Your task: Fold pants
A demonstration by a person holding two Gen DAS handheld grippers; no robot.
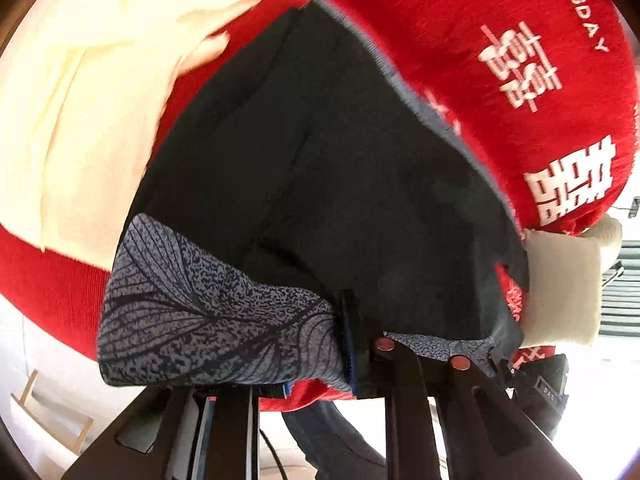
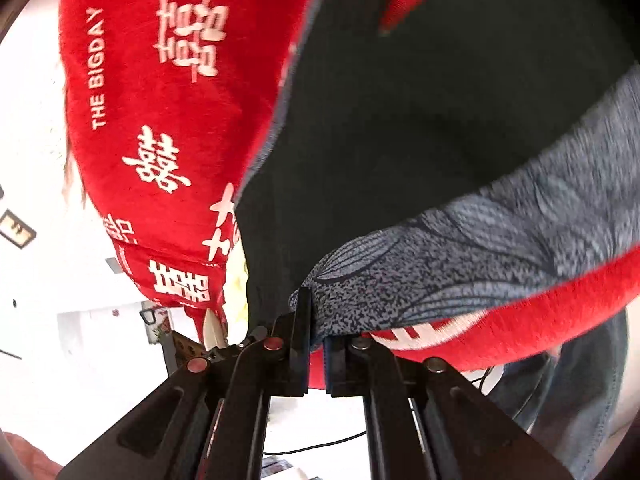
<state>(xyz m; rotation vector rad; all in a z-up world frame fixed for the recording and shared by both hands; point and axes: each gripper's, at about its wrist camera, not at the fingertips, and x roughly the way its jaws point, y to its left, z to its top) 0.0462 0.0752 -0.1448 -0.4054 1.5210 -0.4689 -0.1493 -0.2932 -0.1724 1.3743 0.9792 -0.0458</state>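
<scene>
1. Left wrist view, nearest the lens: the left gripper (image 1: 362,344) stands at lower centre with its jaws pinched on a patterned grey edge of the pants (image 1: 320,168). The cloth bunches to the left of the fingers and rises dark toward the upper centre of the frame.
2. Right wrist view, nearest the lens: the right gripper (image 2: 316,340) sits at lower centre, jaws clamped on the same grey leaf-patterned band, which runs off to the right edge.
3. Middle ground, both views: the pants hang spread between the two grippers, lifted clear of any surface. Only their dark face and the patterned hem or waistband show; which of the two it is cannot be told.
4. Behind the garment: a red printed blanket (image 1: 500,40) fills the top and right of the left view. A cream cloth (image 1: 80,100) lies at upper left and a small beige cushion (image 1: 564,280) at the right edge.
5. Progress, as a judgement: the task looks early. The garment is gripped and raised, and no finished fold is visible. Laying flat, folding the legs together and folding lengthwise appear to remain.
</scene>
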